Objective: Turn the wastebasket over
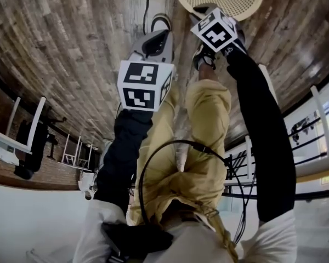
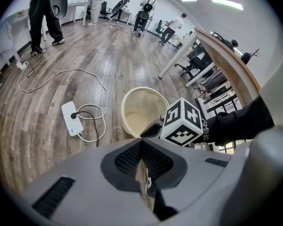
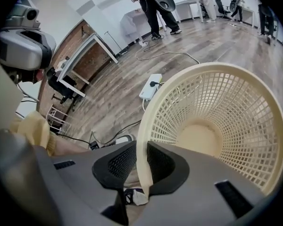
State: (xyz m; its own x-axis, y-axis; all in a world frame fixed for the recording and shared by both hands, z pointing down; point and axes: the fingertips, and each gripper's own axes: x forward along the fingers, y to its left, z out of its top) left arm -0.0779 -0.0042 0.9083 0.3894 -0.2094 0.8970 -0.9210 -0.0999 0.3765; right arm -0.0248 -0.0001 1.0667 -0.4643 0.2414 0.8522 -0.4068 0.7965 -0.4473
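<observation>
Grey-brown wood-plank floor (image 1: 71, 37) stretches across an open office, with white desks and a few standing people far off near the walls. A round, cream plastic lattice wastebasket (image 3: 226, 112) stands upright on this floor with its mouth facing up and nothing visible inside. It sits just ahead of the feet of the person carrying my rig. A white power strip (image 2: 71, 118) with a looped cable lies near it on the boards.

My right gripper (image 3: 137, 161) reaches down to the near edge of the wastebasket. Its two black ribbed pads straddle the rim, one inside and one outside, and pinch the thin wall between them. My left gripper (image 2: 141, 157) hangs above and to the side, well apart from the wastebasket. Its pads are pressed together on nothing, with only a sliver of floor showing between them.

I judge that the grasp is made and the turning itself has not begun, since the base rests flat on the floor. The next move calls for lifting by the rim and rolling my right wrist until the mouth faces the boards. The wall looks thin and springy, so the pinch may slip or the rim may buckle as the weight swings. The left gripper is free to steady the far side if needed.
</observation>
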